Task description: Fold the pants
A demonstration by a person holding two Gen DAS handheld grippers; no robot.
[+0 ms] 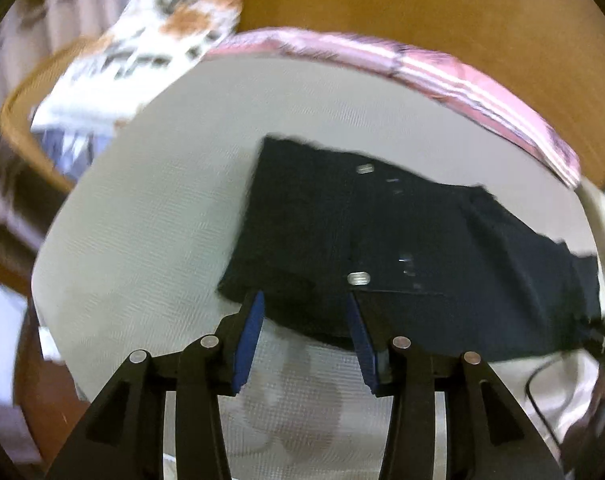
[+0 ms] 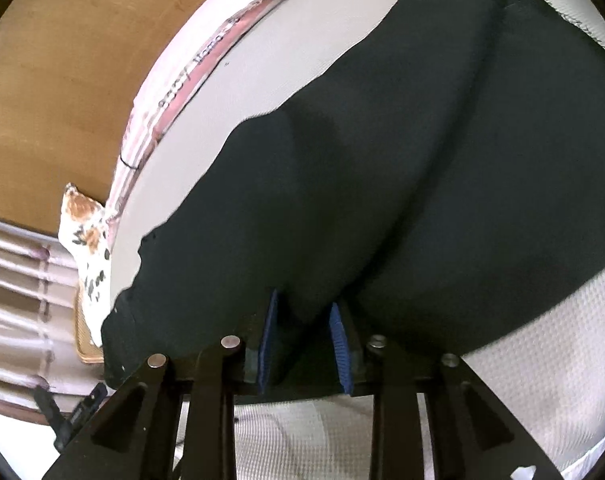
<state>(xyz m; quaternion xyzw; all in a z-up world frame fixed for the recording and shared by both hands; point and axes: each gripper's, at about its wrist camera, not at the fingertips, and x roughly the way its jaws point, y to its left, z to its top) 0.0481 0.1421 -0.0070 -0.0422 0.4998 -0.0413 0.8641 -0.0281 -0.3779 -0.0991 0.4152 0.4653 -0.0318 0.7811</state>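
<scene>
Dark cursive lettering runs along the pink striped border (image 2: 182, 84) at the bed's edge in the right wrist view (too warped and blurred to make out a word). Nothing else in either view carries readable text, labels or numbers.

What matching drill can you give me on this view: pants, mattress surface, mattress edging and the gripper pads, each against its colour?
Things:
1. pants
2. mattress surface
3. mattress edging
4. left gripper pads

Colours:
A. pink striped
B. blue
C. black
D. off-white

Pairs: 1-C, 2-D, 3-A, 4-B
</scene>
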